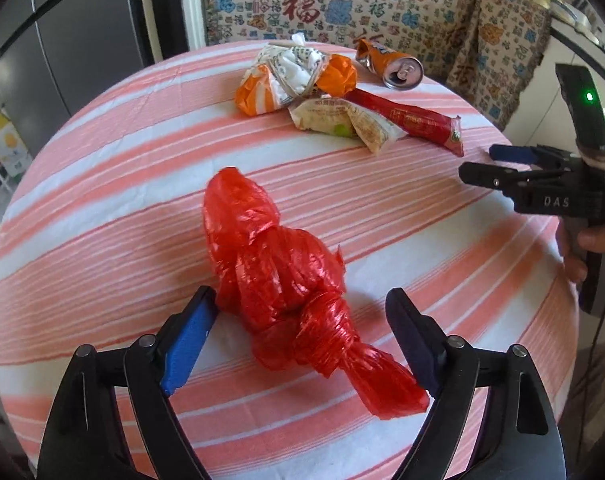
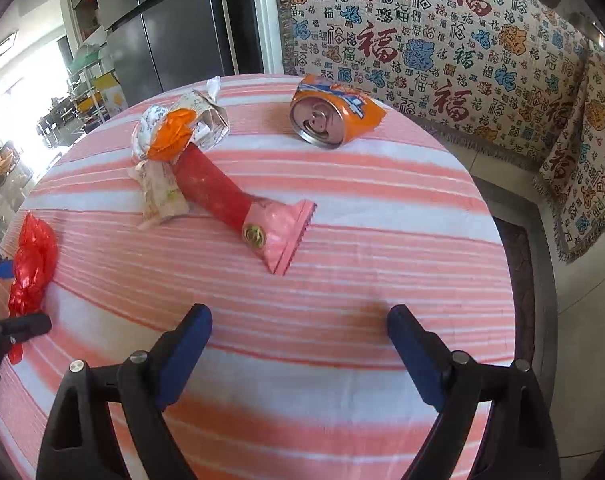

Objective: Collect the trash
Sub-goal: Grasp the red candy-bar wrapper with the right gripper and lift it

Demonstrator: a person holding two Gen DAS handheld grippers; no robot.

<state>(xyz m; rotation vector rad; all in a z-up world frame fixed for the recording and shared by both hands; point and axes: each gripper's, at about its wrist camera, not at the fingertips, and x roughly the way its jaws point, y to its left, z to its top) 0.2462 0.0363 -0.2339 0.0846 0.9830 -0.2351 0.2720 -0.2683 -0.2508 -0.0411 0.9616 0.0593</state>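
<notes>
Left claw [image 1: 302, 328] and right claw [image 2: 300, 344] both angle downward, jaws spread wide, gripping nothing.

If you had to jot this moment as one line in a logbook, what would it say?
left tongs: open around knotted red bag | right tongs: open, empty | orange can, wrappers: lying on striped table

Red bag [image 1: 278, 272]: thin crinkled plastic film, glossy, knotted near table's [image 1: 102, 184] near edge. Tablecloth: woven cloth, matt, pink and white stripes, faintly creased. Can [image 2: 334, 110]: painted metal, dented, bare shiny lid, toward far edge. Long red wrapper [image 2: 222, 192]: smooth plastic foil, sheen on pink end. Pale wrapper [image 1: 342, 120]: crumpled, paper-like, dull. Orange bag [image 1: 336, 74]: soft glossy plastic. Left gripper [image 1: 302, 320], right gripper [image 2: 300, 340]: matt black hard plastic, metal pins, blue pads [image 1: 188, 344] dull, rubbery-looking. Hanging throw [image 2: 442, 48]: coarse woven cloth, fringed.
</notes>
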